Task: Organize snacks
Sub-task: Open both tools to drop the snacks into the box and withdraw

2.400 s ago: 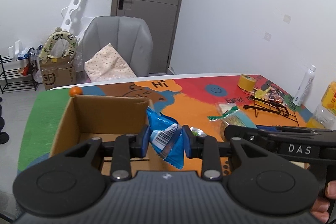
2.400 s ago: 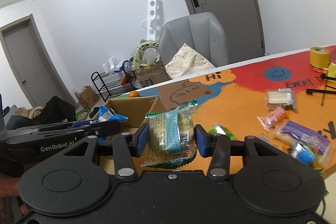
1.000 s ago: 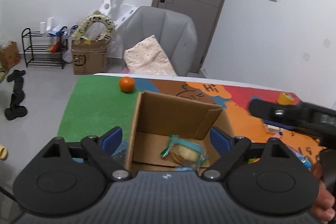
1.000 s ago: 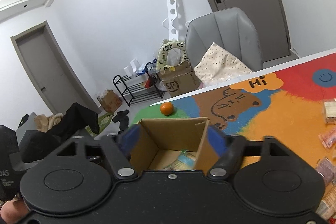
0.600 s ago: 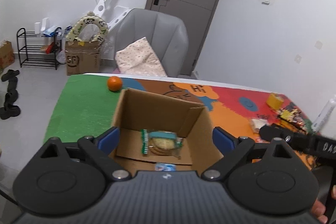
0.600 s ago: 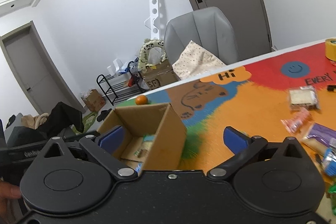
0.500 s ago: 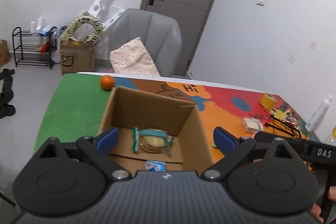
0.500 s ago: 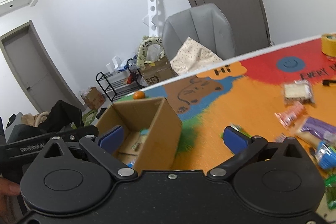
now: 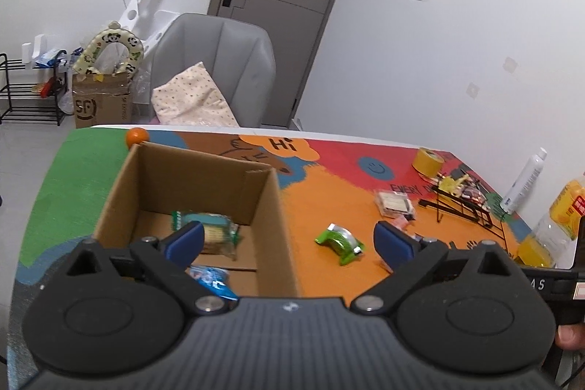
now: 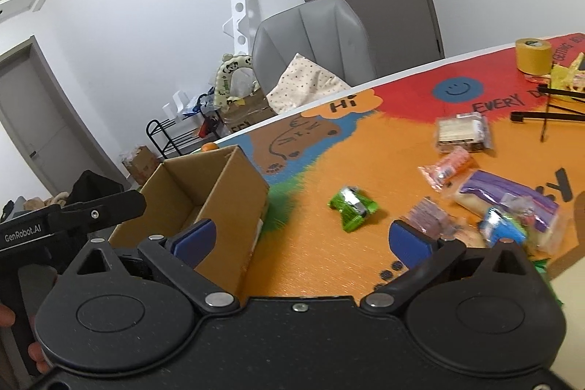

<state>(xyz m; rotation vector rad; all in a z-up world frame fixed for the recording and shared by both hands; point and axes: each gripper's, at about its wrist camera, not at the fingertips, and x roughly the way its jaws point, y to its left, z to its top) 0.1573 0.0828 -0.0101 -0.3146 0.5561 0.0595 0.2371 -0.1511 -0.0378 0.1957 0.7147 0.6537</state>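
Note:
An open cardboard box (image 9: 270, 207) stands on the colourful table mat; it also shows in the right wrist view (image 10: 234, 189). Inside lie a green cracker pack (image 9: 212, 233) and a blue snack pack (image 9: 212, 280). My left gripper (image 9: 289, 243) is open and empty, above the box's right wall. My right gripper (image 10: 303, 240) is open and empty, right of the box. A green snack pack (image 9: 340, 240) lies on the orange mat; it also shows in the right wrist view (image 10: 353, 203). Several more snacks lie to the right: a clear cracker pack (image 10: 462, 130), an orange pack (image 10: 448, 167), a purple pack (image 10: 504, 196).
A small orange (image 9: 137, 136) sits behind the box. A yellow tape roll (image 10: 533, 55), a black wire rack (image 9: 464, 203), a white bottle (image 9: 524, 180) and a juice bottle (image 9: 559, 218) stand at the table's right end. A grey chair (image 9: 215, 68) is behind the table.
Both grippers let go of their snack packs into the box and opened. Both have since swung right, from over the box toward the loose snacks.

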